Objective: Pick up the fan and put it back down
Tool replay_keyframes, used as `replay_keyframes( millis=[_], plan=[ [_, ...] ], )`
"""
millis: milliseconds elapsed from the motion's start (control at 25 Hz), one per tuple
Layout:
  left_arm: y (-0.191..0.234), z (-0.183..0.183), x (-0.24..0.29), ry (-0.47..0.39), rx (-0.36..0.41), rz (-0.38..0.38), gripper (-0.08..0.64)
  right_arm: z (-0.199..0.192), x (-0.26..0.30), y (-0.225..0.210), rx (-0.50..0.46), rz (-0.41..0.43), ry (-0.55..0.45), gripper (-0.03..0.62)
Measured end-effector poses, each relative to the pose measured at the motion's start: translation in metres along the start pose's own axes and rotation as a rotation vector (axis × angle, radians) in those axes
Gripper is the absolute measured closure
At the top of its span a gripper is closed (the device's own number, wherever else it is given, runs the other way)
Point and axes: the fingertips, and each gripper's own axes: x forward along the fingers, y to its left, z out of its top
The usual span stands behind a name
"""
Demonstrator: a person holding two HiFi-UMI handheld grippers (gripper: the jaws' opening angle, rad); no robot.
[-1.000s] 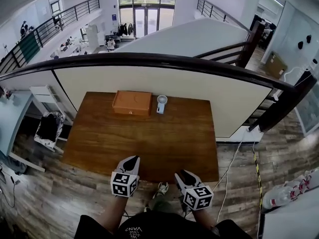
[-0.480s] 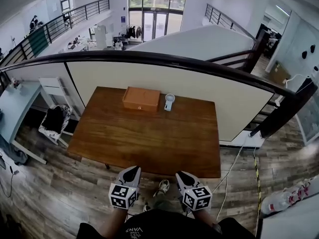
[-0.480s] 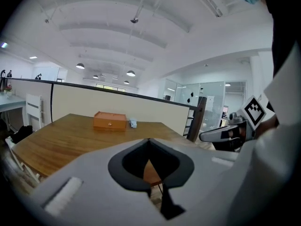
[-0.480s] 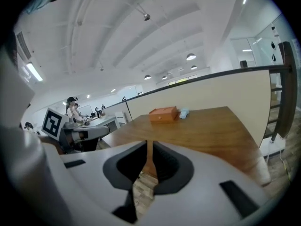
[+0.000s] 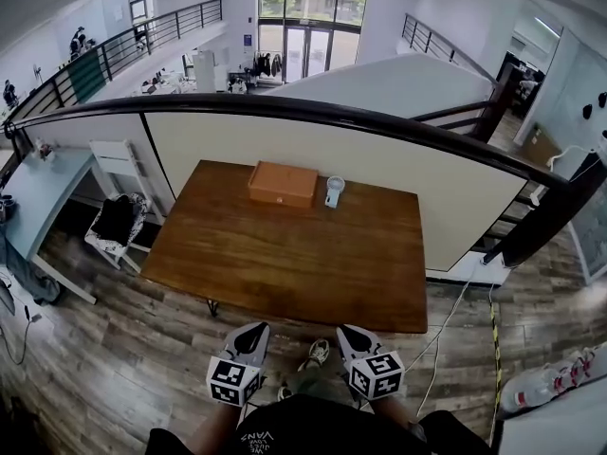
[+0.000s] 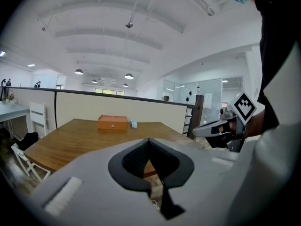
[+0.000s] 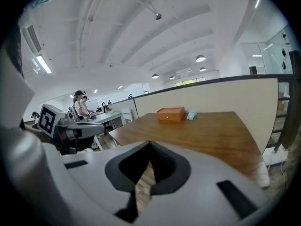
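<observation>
The big wooden table (image 5: 285, 254) had an orange box (image 5: 283, 183) at its far edge. The little white fan (image 5: 333, 191) stood just beside the box, well apart from both grippers, so neither could reach it. The left gripper (image 5: 252, 330) and the right gripper (image 5: 350, 332) were held close to the person, pointing a bit down. Both were pinched together on nothing, and the right one's jaws had just closed.

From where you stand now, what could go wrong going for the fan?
1. The fan stands at the far side of the table, just beside the orange box: a wide approach may knock the box.
2. The left gripper and right gripper are both shut and empty, the right's jaws having just closed on nothing: reaching in like that would likely push the small fan over.
</observation>
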Motion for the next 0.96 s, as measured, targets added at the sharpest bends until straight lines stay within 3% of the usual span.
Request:
replay_keyframes(
  millis=[320, 960],
  plan=[
    [-0.006, -0.005, -0.019, -0.023, 0.006, 0.008, 0.551, -0.006, -0.009, 0.019, -0.043, 0.004, 0.000, 0.580],
    [-0.008, -0.009, -0.014, -0.038, -0.002, -0.027, 0.551, -0.020, -0.016, 0.014, -0.021, -0.039, 0.022, 0.580]
  ],
)
